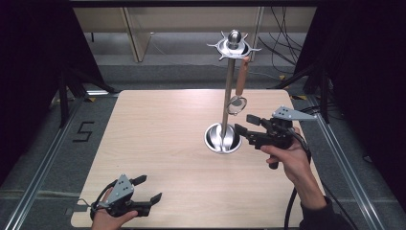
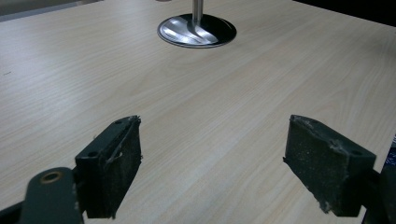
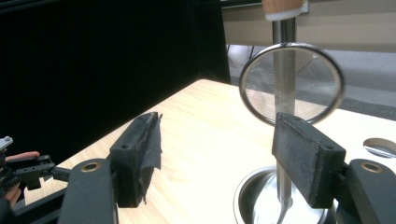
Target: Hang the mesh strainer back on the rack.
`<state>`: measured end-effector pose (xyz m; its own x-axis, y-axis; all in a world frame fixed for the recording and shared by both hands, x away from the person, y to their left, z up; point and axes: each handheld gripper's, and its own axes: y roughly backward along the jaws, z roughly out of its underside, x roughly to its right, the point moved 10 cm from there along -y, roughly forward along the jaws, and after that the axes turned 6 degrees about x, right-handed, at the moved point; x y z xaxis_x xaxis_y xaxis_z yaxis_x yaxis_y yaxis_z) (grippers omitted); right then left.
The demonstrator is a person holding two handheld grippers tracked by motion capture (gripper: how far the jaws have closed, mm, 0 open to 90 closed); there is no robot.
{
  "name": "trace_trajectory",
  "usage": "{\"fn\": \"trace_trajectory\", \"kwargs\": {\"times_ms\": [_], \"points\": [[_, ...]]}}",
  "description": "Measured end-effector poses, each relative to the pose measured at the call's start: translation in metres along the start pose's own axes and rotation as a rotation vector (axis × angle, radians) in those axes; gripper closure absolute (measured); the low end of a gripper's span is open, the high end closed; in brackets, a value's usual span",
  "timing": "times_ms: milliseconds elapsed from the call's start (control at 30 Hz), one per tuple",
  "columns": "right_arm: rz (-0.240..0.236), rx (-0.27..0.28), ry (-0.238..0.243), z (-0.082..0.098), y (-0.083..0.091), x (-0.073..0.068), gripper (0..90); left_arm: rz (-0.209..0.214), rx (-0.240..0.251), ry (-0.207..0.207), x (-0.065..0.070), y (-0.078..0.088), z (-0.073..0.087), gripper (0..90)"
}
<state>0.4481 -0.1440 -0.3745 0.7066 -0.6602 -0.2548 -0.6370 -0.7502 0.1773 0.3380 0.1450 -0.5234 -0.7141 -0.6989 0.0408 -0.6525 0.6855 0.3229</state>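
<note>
Wooden handle [image 3: 282, 6] of hanging round wire-mesh strainer [image 3: 292, 84] cut off at top edge, beyond right gripper [image 3: 217, 154]. Shiny steel stand's round base [image 2: 196, 31] cropped at top, far ahead of left gripper [image 2: 212, 163]; pole's foot blurred.

Pale wood-grain desk [image 1: 158, 143], shiny silver stand [image 1: 229, 91].
Hanging strainer [image 1: 237, 104] with brown wooden handle and silver mesh; black left tool [image 1: 146, 189] and black right tool [image 1: 243, 123], grey plates on top; dark grey floor [image 1: 43, 158].

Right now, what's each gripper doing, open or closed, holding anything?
Left gripper: open, empty, low over the table.
Right gripper: open, holding nothing, beside the strainer hanging on the stand.
</note>
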Motion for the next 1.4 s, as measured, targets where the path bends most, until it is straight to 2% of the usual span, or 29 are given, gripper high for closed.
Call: {"fn": "trace_trajectory", "kwargs": {"times_ms": [67,133,267,300,467,567,667,700,733,767,833,900,933,967,1000,1067,1133,1200,1400], "points": [[-0.003,0.003,0.019,0.001,0.0,0.002,33.2,-0.001,-0.001,0.007,0.001,0.0,0.0,17.8],[0.001,-0.018,-0.003,0.004,0.001,0.001,33.1,-0.001,-0.001,0.005,0.0,0.0,0.0,17.9],[-0.009,-0.017,0.016,0.006,0.001,0.0,33.0,0.001,0.0,0.005,0.001,0.0,0.0,17.9],[-0.009,-0.017,0.001,0.007,0.0,-0.002,32.9,0.001,-0.001,0.004,0.001,0.0,0.0,17.8],[-0.017,-0.04,0.008,0.014,0.0,-0.004,32.7,0.0,-0.002,0.003,0.001,0.0,0.0,17.8],[-0.018,-0.041,0.045,0.018,-0.003,-0.003,32.5,0.0,0.0,0.004,0.001,0.0,0.0,17.9],[-0.011,-0.069,0.024,0.024,-0.003,-0.004,32.5,-0.003,-0.005,-0.004,0.0,0.0,0.0,17.8],[-0.021,-0.066,0.046,0.025,-0.005,-0.004,32.4,-0.003,-0.005,-0.004,0.0,0.0,0.0,17.9],[-0.016,-0.078,0.022,0.027,-0.005,-0.005,32.4,-0.003,-0.005,-0.004,0.0,0.0,0.0,17.9],[-0.017,-0.08,0.029,0.029,-0.005,-0.005,32.3,-0.003,-0.004,-0.004,0.0,0.0,0.0,17.9],[-0.021,-0.086,0.014,0.031,-0.006,-0.005,32.3,-0.003,-0.003,-0.005,0.0,0.0,0.0,17.8],[-0.015,-0.082,0.048,0.032,-0.005,-0.002,32.2,-0.003,-0.003,-0.004,0.0,0.0,0.0,17.8],[-0.014,-0.092,0.028,0.034,-0.005,-0.003,32.1,-0.003,-0.003,-0.003,0.0,0.0,0.0,17.9],[-0.012,-0.082,0.042,0.034,-0.006,-0.002,32.1,0.003,-0.006,-0.007,0.001,0.0,0.0,17.8],[-0.016,-0.092,0.054,0.035,-0.005,-0.002,32.1,0.003,-0.006,-0.007,0.001,0.0,0.0,17.8],[0.007,-0.115,0.091,0.039,-0.005,-0.001,31.7,0.0,-0.006,-0.005,0.001,0.0,0.0,17.9],[0.009,-0.116,0.103,0.04,-0.006,-0.001,31.6,0.0,-0.006,-0.005,0.001,0.0,0.0,17.8],[-0.009,-0.119,0.098,0.041,-0.006,-0.005,31.6,0.001,-0.007,-0.001,0.001,0.0,0.001,17.9],[-0.023,-0.151,0.103,0.049,-0.006,-0.01,31.5,-0.002,-0.008,-0.004,0.001,0.0,0.001,17.8]]}}
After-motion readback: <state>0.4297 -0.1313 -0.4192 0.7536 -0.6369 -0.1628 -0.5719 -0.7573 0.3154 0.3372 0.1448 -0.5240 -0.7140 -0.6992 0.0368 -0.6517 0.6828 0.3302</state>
